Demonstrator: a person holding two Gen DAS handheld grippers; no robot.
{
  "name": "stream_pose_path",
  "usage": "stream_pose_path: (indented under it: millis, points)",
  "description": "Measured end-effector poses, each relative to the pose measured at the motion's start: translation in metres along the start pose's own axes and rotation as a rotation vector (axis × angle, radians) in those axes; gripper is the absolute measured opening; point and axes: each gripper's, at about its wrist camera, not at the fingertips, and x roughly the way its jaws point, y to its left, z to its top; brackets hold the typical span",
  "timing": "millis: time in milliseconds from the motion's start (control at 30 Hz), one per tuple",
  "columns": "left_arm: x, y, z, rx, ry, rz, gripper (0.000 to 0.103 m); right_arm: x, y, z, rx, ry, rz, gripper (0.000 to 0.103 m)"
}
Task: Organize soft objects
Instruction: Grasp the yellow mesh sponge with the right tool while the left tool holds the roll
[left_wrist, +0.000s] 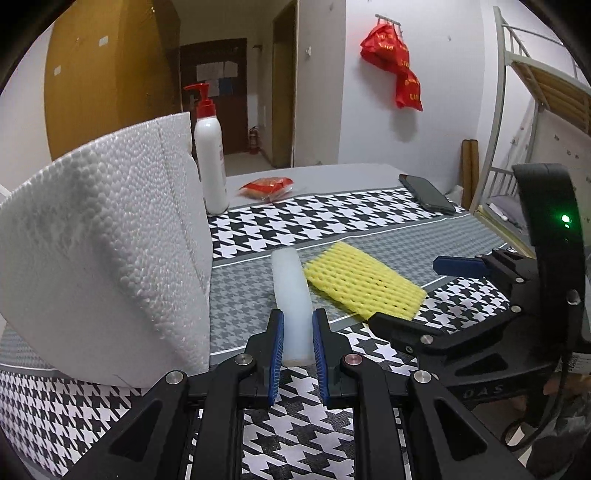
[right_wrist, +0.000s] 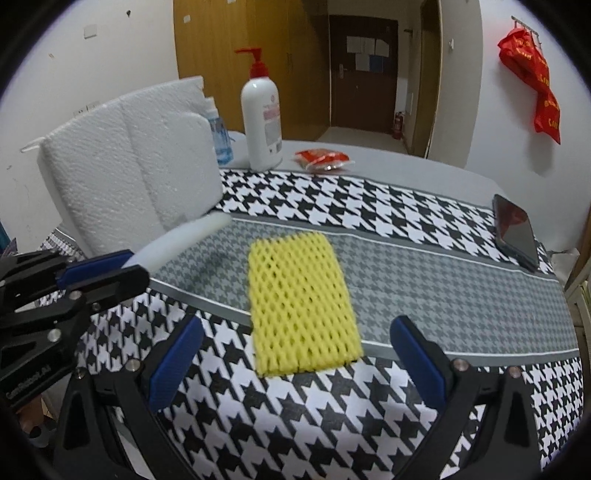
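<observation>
My left gripper is shut on the near end of a white foam stick, which points away from me just above the cloth. To its right a yellow foam net lies flat on the grey band. The right wrist view shows my right gripper open wide, its blue pads on either side of the near end of the yellow net without touching it. There the left gripper comes in from the left with the foam stick in it. A big white styrofoam block stands at the left.
A houndstooth cloth covers the table. At the back stand a white pump bottle and a small blue bottle, with a red packet lying beside them. A dark phone lies near the right edge.
</observation>
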Motion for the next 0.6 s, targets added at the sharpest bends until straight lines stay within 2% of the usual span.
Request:
stream_pose_path:
  millis: [100,333,500,600]
  points:
    - [0.003,-0.002,0.0,0.004,0.009,-0.002,0.017,0.005,0.0,0.002,-0.009,0.02,0.002,0.097]
    - [0.008,-0.001,0.0,-0.001,0.016,-0.009,0.017,0.018,0.001,0.004,-0.027,0.08,-0.002,0.073]
    - [0.008,0.0,0.0,-0.002,0.018,-0.011,0.017,0.023,-0.001,0.003,-0.02,0.11,-0.006,0.07]
    - [0.008,0.001,-0.001,-0.005,0.017,-0.01,0.017,0.025,0.0,0.003,-0.029,0.116,-0.007,0.061]
